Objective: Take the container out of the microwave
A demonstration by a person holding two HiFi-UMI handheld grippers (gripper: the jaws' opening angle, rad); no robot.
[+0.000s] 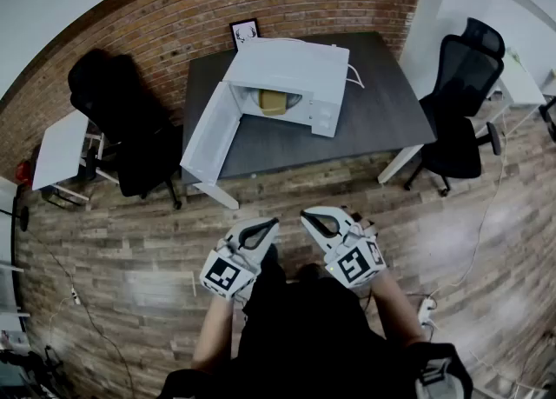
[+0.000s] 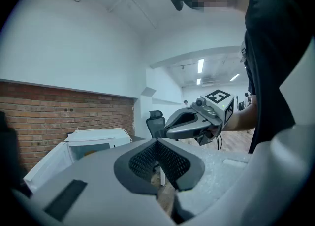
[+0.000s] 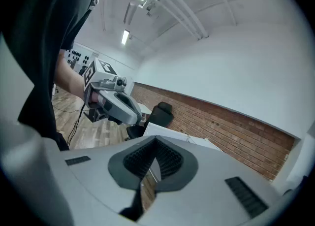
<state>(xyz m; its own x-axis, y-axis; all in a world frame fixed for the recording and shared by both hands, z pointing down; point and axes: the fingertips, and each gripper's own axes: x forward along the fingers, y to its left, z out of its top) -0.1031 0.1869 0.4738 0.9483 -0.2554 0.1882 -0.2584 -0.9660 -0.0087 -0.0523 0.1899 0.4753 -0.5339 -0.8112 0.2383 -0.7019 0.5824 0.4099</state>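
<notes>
We find the container (image 1: 273,103) inside the microwave (image 1: 295,67) on the far worktop (image 1: 382,115), its cavity facing near-left and its long axis indiscernible. The fingers of the left gripper (image 1: 271,223) and right gripper (image 1: 307,216) are pressed together, empty.

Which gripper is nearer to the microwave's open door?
Left. The left gripper is held out in front of the open door, well short of it; the right gripper is further right, facing the microwave body.

A dark table (image 1: 382,119) stands by a brick wall (image 1: 174,15). A small picture (image 1: 245,32) sits at its back edge. One black chair (image 1: 465,84) is on the right, another (image 1: 122,119) on the left. The floor (image 1: 130,241) is wood.
</notes>
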